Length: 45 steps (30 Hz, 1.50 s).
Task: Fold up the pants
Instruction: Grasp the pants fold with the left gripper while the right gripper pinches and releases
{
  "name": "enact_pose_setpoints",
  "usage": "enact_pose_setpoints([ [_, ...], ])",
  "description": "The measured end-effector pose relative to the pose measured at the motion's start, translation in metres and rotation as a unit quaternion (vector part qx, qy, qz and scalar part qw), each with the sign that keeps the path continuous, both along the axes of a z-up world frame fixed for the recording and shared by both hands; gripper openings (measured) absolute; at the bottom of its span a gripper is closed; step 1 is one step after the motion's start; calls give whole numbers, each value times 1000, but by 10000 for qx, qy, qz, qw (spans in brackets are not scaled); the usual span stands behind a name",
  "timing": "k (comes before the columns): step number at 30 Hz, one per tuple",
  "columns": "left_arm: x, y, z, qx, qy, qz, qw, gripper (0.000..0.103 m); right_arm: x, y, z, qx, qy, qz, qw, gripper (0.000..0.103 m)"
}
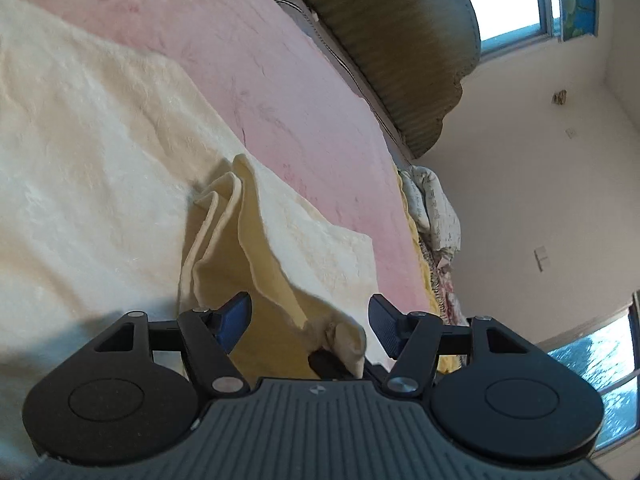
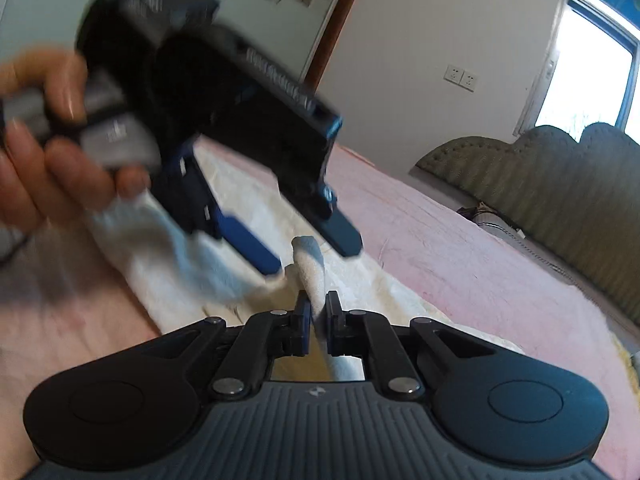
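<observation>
Cream fleece pants (image 1: 92, 152) lie spread on a pink bed. A bunched fold of the pale yellow lining (image 1: 256, 240) rises toward my left gripper (image 1: 308, 312), which is open; the cloth's edge droops between its blue fingers without being pinched. In the right wrist view my right gripper (image 2: 318, 312) is shut on a narrow raised ridge of the pants (image 2: 312, 268). The left gripper (image 2: 312, 252) shows there too, blurred, held in a hand (image 2: 44, 152), open just above and left of that ridge.
The pink bedspread (image 1: 280, 92) runs to a grey-green padded headboard (image 1: 384, 40). Crumpled bedding (image 1: 432, 208) lies at the bed's edge. White walls with sockets (image 2: 460, 76) and bright windows (image 1: 508, 4) lie beyond.
</observation>
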<state>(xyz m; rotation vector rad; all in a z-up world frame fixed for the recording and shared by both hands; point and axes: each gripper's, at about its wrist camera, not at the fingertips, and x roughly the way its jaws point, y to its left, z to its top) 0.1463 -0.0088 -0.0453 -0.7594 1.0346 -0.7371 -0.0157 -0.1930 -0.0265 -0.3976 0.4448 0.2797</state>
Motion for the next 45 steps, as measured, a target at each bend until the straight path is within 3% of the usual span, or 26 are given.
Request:
enact_pose_setpoints([
  [1, 4, -1, -4, 15, 23, 181, 9998, 57, 0, -2, 3, 83, 23, 46, 10000, 7],
  [3, 8, -6, -8, 166, -54, 315, 9994, 13, -1, 0, 3, 141, 70, 126, 9998, 7],
  [6, 4, -9, -7, 458, -232, 366, 9980, 1, 0, 5, -3, 89, 175, 164, 9997, 7],
  [9, -9, -15, -4, 913, -628, 319, 9933, 1, 2, 6, -9, 132, 471, 236, 9985, 10],
  [13, -23, -18, -8, 1248, -888, 233, 9879, 2, -1, 3, -5, -17, 847, 543, 9949, 11],
  [15, -22, -19, -12, 1366, -953, 239, 9857, 2, -5, -18, 13, 375, 892, 636, 9933, 11],
  [18, -22, -19, -17, 1418, -989, 278, 9845, 3, 6, -63, 36, 889, 685, -60, 9937, 11],
  [21, -25, -21, -15, 1564, -1148, 260, 9807, 3, 39, -102, 32, 910, 641, -1031, 9884, 11],
  [22, -24, -21, -15, 1578, -1157, 255, 9803, 4, 51, -114, 25, 1060, 736, -1231, 9840, 11],
  [25, -23, -19, -17, 1568, -1128, 251, 9809, 6, 87, -144, -13, 1451, 1623, -1636, 9622, 11],
  [26, -23, -20, -17, 1562, -1130, 253, 9809, 6, 84, -147, -23, 1537, 1698, -1619, 9599, 11],
  [29, -22, -22, -17, 1631, -1187, 246, 9791, 6, 70, -151, -15, 1734, 1598, -1939, 9523, 14],
  [31, -24, -24, -15, 1729, -1295, 222, 9761, 6, 50, -149, -6, 1647, 1342, -2174, 9527, 22],
  [33, -26, -27, -14, 1796, -1384, 217, 9737, 6, 30, -152, -4, 1876, 1344, -1975, 9528, 32],
  [35, -27, -27, -14, 1804, -1409, 197, 9732, 7, 16, -144, -13, 1698, 1602, -1733, 9568, 32],
  [37, -26, -26, -14, 1809, -1420, 189, 9730, 7, 3, -137, -18, 1256, 1456, -1686, 9667, 33],
  [41, -26, -26, -14, 1836, -1415, 177, 9726, 8, -10, -134, -6, 1268, 1240, -1950, 9646, 33],
  [45, -28, -22, -7, 1884, -1358, 240, 9724, 19, -10, -126, -20, 943, 1438, -1630, 9715, 36],
])
